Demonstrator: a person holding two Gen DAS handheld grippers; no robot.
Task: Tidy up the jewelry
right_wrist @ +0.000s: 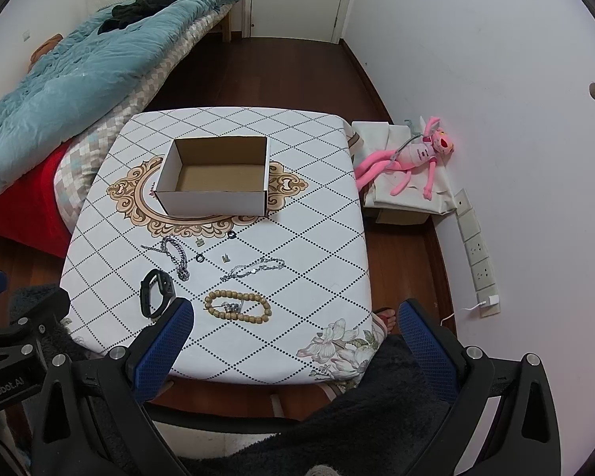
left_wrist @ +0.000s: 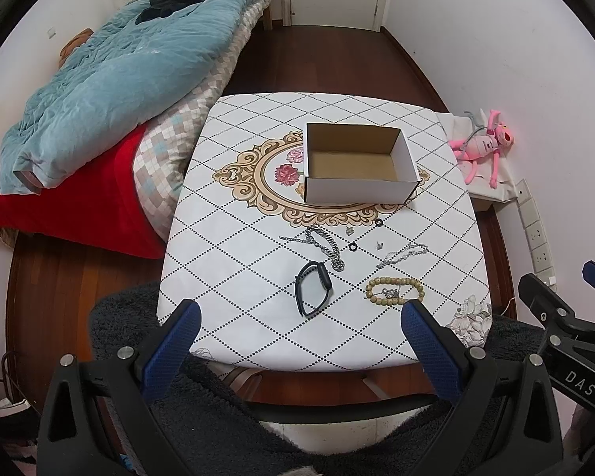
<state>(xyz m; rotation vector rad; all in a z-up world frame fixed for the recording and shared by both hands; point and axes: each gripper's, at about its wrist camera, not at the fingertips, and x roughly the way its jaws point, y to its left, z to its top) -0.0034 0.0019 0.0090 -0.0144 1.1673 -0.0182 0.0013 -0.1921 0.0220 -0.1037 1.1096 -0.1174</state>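
An open, empty cardboard box [left_wrist: 357,162] [right_wrist: 216,176] stands mid-table. In front of it lie loose pieces: a black wristband [left_wrist: 312,288] [right_wrist: 154,292], a wooden bead bracelet [left_wrist: 394,288] [right_wrist: 238,307] with a small silver piece inside it, a thick silver chain [left_wrist: 325,246] [right_wrist: 174,256], a thin silver chain [left_wrist: 402,256] [right_wrist: 254,267], two black rings [left_wrist: 352,246] [left_wrist: 378,222] and small charms. My left gripper [left_wrist: 297,313] is open above the table's near edge. My right gripper [right_wrist: 295,313] is open, near the front right corner. Both are empty.
The table [left_wrist: 258,341] carries a diamond-patterned cloth. A bed with a blue quilt [left_wrist: 131,67] lies to the left. A pink plush toy [right_wrist: 412,154] lies on a box by the right wall. A dark fleece [left_wrist: 226,416] is below the grippers.
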